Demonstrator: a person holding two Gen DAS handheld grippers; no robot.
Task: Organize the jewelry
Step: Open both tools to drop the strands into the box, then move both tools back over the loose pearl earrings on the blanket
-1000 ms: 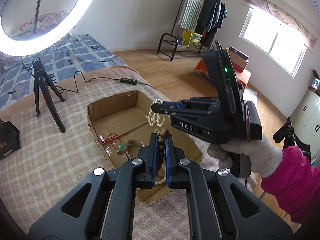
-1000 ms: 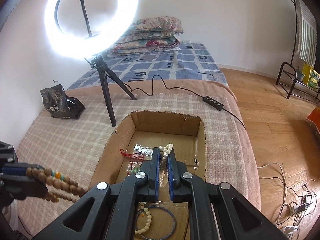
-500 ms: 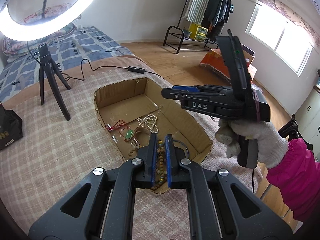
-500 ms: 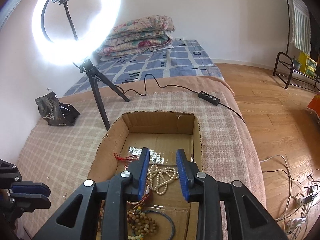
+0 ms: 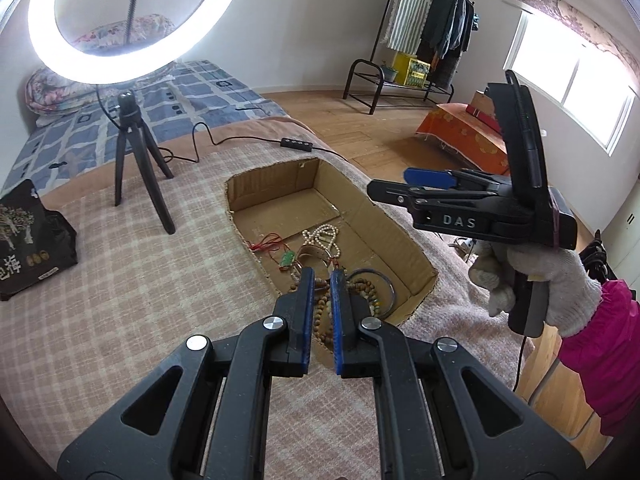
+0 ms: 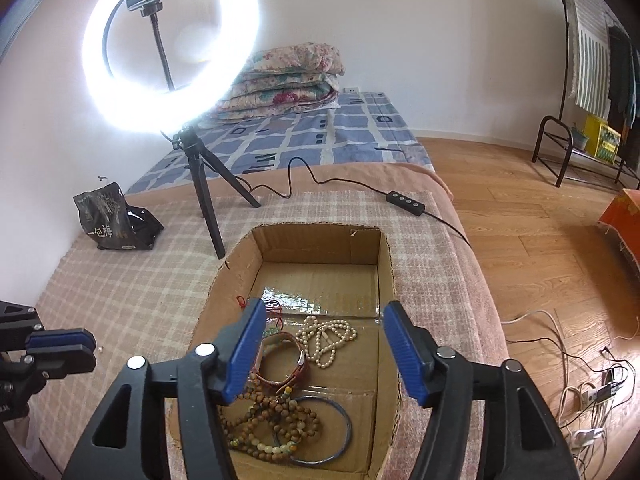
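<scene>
Holding nothing, right gripper [image 6: 324,344] spread, left gripper [image 5: 321,280] apparently ajar, one cardboard box [image 6: 386,276], one pearl necklace [image 6: 328,340].

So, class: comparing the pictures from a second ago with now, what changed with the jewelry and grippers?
The right hand-held gripper opened, dropping the pearl necklace into the cardboard box. The left hand-held gripper released the wooden bead string there too. Ring light and black bag stayed put.

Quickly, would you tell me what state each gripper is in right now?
Left gripper: slightly open, holding nothing; the wooden bead strand lies in the cardboard box.
Right gripper: wide open, empty.
</scene>
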